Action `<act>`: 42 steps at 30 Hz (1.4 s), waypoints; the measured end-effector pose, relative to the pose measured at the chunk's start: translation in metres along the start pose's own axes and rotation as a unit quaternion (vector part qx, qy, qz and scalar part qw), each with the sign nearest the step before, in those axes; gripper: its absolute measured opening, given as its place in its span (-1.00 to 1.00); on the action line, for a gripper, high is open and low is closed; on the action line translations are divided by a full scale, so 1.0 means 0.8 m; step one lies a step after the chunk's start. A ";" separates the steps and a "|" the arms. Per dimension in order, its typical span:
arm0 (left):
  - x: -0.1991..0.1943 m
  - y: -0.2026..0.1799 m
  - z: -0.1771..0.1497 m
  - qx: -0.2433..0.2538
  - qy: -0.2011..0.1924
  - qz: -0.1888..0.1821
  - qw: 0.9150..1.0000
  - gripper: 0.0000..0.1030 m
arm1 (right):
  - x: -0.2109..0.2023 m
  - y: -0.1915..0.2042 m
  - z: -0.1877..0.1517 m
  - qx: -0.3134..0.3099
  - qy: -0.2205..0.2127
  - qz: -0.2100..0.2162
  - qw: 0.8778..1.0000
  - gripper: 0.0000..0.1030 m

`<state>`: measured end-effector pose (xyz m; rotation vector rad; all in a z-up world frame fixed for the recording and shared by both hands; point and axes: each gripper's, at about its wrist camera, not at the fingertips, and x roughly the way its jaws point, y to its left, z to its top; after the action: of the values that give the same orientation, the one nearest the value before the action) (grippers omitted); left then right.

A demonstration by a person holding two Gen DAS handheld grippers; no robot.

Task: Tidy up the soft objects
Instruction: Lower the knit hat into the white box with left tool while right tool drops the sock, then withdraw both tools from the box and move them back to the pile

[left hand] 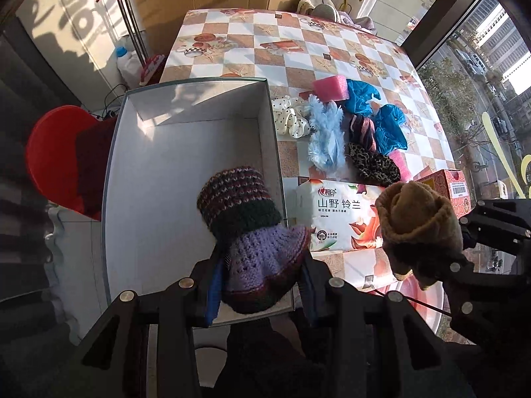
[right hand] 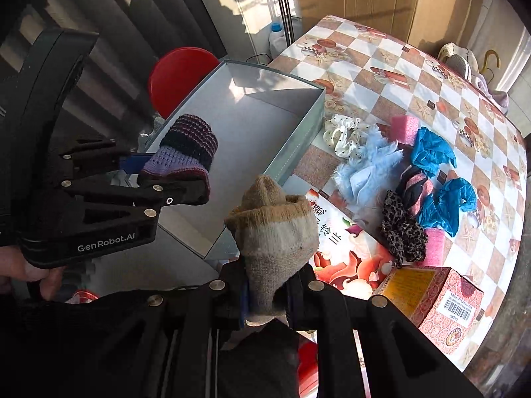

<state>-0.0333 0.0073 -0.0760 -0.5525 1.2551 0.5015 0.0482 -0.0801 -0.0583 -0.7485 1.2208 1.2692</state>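
Knitted sock (left hand: 245,232) in left gripper (left hand: 262,285), above box (left hand: 275,152)

A rolled knit sock (left hand: 245,232), lavender with maroon and dark green stripes, hangs over the open white box (left hand: 186,152). A rolled tan sock (right hand: 275,232) is held above the tissue pack, right of the box. Scrunchies and other soft items lie on the table.

"GenRobot.AI" in white on the left gripper (right hand: 141,179) body at left of the right wrist view; "山野 铃兰" on the tissue pack (left hand: 335,212) at centre right; barcode, digits unreadable, on the red box (right hand: 438,301).
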 end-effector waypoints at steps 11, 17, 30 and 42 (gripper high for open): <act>0.036 0.058 -0.010 -0.028 0.025 -0.002 0.999 -0.18 | 0.046 0.037 0.056 -0.007 0.027 0.010 1.000 -0.66; 0.054 0.084 -0.010 -0.044 0.034 -0.016 0.998 -0.17 | 0.070 0.052 0.082 -0.010 0.043 0.009 0.999 -0.66; 0.071 0.111 0.000 -0.049 0.040 -0.032 0.997 -0.15 | 0.105 0.061 0.132 -0.036 0.063 -0.016 0.997 -0.66; 0.064 0.130 0.007 -0.077 0.027 -0.047 0.996 0.28 | 0.091 0.064 0.162 -0.047 0.027 -0.039 0.998 0.46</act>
<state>-0.0822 0.0933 -0.1358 -0.7566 1.2415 0.5088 0.0227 0.0724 -0.0850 -0.8943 1.1701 1.2562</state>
